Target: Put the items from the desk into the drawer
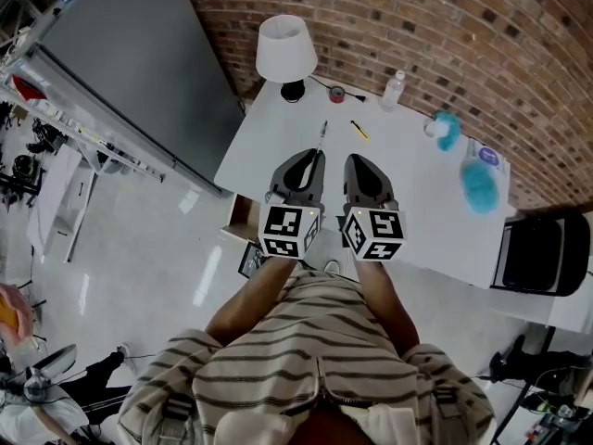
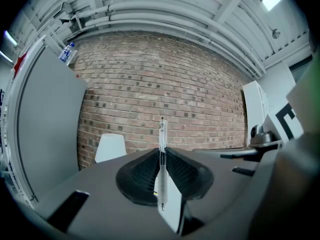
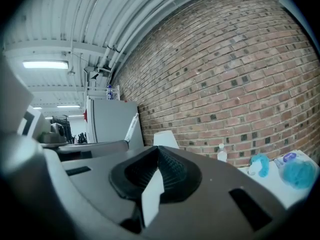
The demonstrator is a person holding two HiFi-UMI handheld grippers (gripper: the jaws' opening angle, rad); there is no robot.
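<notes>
In the head view both grippers hover over the front of the white desk (image 1: 435,221). My left gripper (image 1: 316,158) is shut on a clear pen (image 1: 321,138), which sticks out past the jaw tips toward the wall. In the left gripper view the pen (image 2: 161,134) stands upright, pinched between the closed jaws of the left gripper (image 2: 162,151). My right gripper (image 1: 358,161) is shut with nothing in it; its jaws meet in the right gripper view (image 3: 159,153). On the desk lie a yellow pen (image 1: 359,130) and a tape roll (image 1: 337,93). A drawer (image 1: 239,221) shows open under the desk's front left corner.
A white lamp (image 1: 285,52) and a water bottle (image 1: 394,89) stand at the desk's back by the brick wall. Blue fluffy items (image 1: 447,130) (image 1: 480,185) lie on the right side. A black chair (image 1: 542,253) stands right of the desk, a grey panel (image 1: 139,54) to its left.
</notes>
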